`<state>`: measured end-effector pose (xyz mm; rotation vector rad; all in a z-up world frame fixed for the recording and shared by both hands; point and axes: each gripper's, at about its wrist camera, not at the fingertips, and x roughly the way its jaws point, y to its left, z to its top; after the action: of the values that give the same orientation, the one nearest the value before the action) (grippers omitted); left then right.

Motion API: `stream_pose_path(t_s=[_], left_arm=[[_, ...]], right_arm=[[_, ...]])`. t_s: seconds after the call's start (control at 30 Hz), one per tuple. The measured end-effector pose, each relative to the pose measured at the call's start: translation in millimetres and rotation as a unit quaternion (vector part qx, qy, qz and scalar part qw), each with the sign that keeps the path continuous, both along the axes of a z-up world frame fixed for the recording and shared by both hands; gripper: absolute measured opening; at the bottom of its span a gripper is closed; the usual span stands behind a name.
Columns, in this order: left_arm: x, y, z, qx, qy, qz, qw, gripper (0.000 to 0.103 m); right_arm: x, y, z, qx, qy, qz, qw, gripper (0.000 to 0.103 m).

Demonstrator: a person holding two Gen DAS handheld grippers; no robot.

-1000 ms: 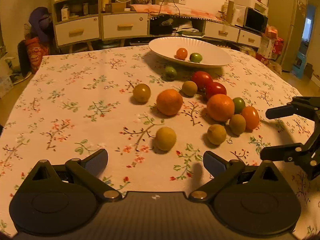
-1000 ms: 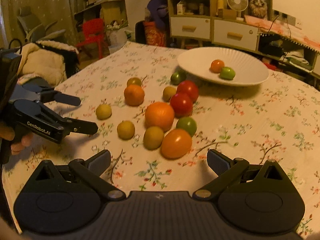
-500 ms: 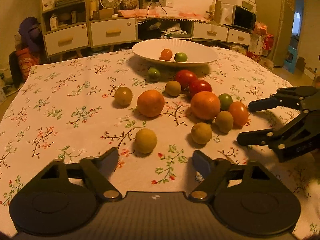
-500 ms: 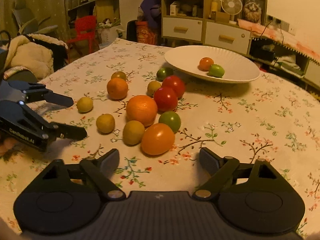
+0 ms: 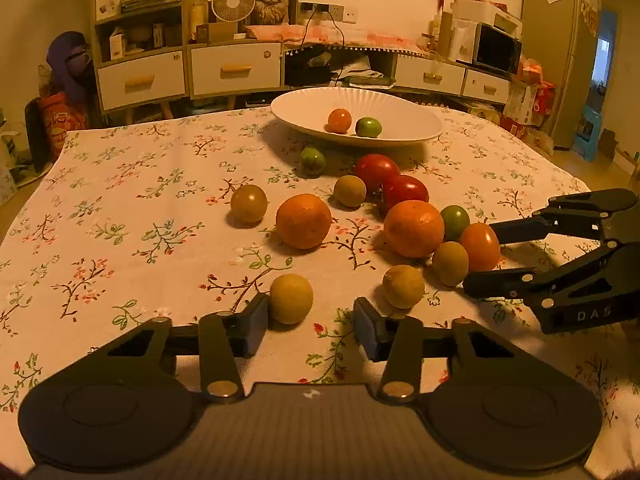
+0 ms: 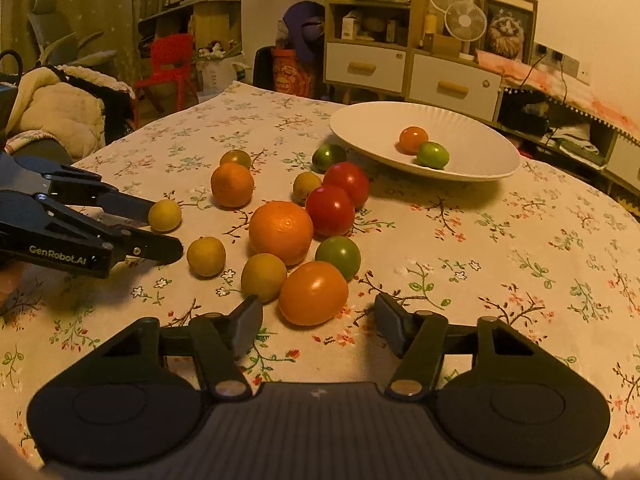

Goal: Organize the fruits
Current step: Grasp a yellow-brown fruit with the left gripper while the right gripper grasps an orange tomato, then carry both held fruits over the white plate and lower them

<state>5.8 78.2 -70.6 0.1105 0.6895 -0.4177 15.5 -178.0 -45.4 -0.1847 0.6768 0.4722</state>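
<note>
Both claws are hovering low over the flowered tablecloth [image 5: 120, 184], and both are closing; the left gripper [image 5: 310, 326] is narrowing on a yellow-green fruit [image 5: 291, 298] that is sitting between its fingertips, with the left pad just beside the fruit's skin and the right pad apart from it, so it is not yet gripping; the right gripper [image 6: 318, 326] is narrowing on an orange tomato [image 6: 313, 293] that is lying between its fingertips, with gaps on either side, so it too is gripping nothing. Seen from the left wrist, the right gripper's black fingers [image 5: 516, 230] are reaching in on either side of that same orange tomato [image 5: 480, 246]; seen from the right wrist, the left gripper's dark fingers [image 6: 132, 208] are framing the yellow-green fruit [image 6: 165, 215]. Most of the fruit is lying loose on the cloth in a cluster: two oranges [image 5: 303, 221], two red tomatoes [image 5: 376, 170], some green ones and several yellowish ones; the white plate [image 5: 400, 112] is standing beyond the cluster, holding a small orange tomato [image 5: 339, 121] and a green fruit [image 5: 368, 127] side by side.
</note>
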Motion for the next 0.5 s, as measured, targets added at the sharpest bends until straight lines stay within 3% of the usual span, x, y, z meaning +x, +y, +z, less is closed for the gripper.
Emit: stream_pose_path(t_s=[0.3, 0.4, 0.5], left_arm=[[1.5, -1.1, 1.4, -0.002, 0.001, 0.002, 1.0, 0.027], [2.7, -1.5, 2.8, 0.0, 0.004, -0.001, 1.0, 0.027], [4.0, -1.3, 3.2, -0.002, 0.008, 0.001, 1.0, 0.027]], right_arm=[[-1.8, 4.9, 2.4, -0.003, 0.001, 0.017, 1.0, 0.039], [-1.7, 5.2, 3.6, -0.005, 0.002, 0.016, 1.0, 0.032], [-0.3, 5.6, 4.4, -0.003, 0.006, 0.016, 1.0, 0.032]])
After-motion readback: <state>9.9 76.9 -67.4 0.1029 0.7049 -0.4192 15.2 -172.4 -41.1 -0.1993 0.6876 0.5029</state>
